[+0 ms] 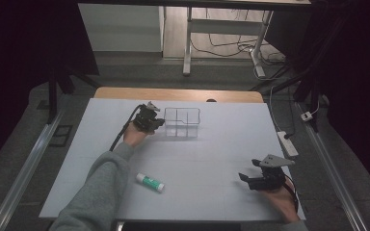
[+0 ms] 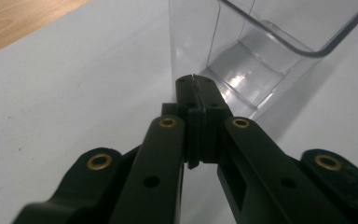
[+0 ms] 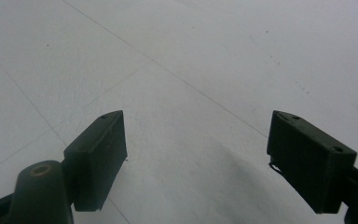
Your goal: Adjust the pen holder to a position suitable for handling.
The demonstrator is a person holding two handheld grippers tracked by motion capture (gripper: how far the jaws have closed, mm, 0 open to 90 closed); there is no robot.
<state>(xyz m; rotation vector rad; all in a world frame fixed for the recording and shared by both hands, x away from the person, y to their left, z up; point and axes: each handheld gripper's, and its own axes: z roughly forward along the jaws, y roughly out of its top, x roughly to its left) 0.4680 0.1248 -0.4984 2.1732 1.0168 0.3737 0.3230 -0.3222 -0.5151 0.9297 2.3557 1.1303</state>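
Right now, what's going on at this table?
A person works with tongs in each hand. The left tongs are shut with nothing between them, their tips right at the near wall of a clear divided bin; whether they touch it is unclear. The right tongs rest open over bare table. A glue stick lies untouched near the front edge.

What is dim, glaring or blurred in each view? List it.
High view: surroundings nearly black, the table evenly lit, the clear organizer faint. Left gripper view: the organizer's floor glints, the left gripper sharp, its base soft. Right gripper view: the right gripper casts a soft shadow.
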